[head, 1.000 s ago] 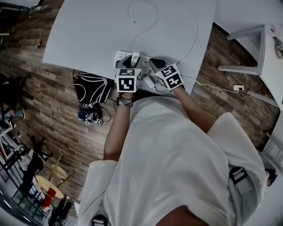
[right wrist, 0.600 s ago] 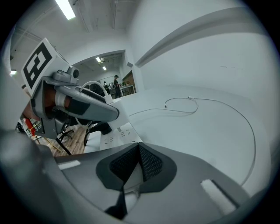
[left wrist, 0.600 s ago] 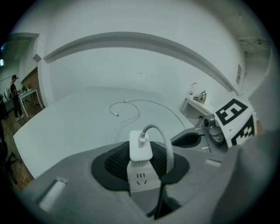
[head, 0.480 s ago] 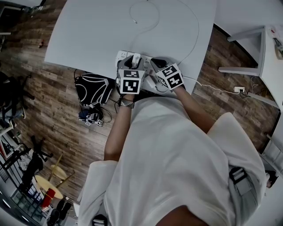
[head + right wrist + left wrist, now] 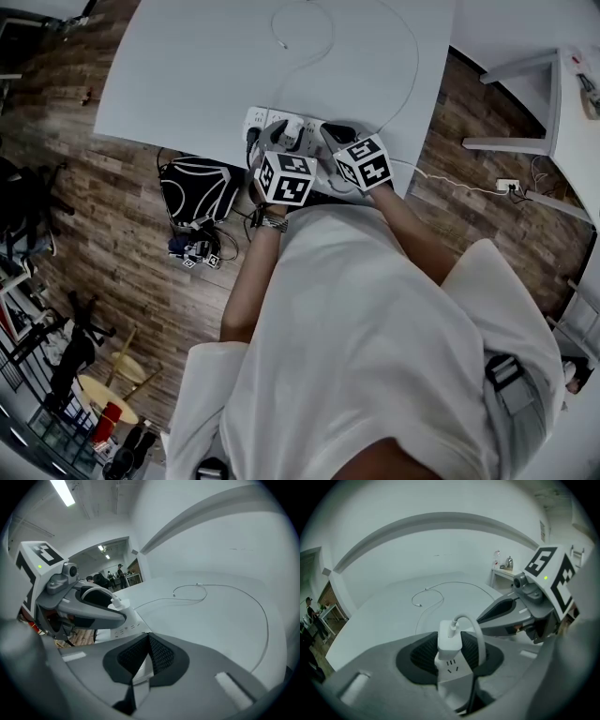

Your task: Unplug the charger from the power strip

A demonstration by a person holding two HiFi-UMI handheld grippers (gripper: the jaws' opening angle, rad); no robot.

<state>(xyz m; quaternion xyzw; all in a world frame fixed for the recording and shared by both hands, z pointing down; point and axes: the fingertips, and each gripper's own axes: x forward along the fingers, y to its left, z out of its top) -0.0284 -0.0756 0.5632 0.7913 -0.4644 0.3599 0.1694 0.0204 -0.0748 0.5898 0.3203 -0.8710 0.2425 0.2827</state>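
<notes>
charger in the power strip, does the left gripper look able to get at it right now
Yes, it looks so: the charger stands between the left gripper's jaws, pads against its sides, plugged into the power strip; only its cable arches over the top.

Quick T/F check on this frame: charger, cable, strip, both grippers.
1. The left gripper has its fingers closed on the charger. True.
2. The free end of the cable lies on the floor. False: it lies on the table.
3. The power strip sits at the table's near edge. True.
4. The right gripper is off over the floor. False: it is at the power strip, beside the left gripper.
</notes>
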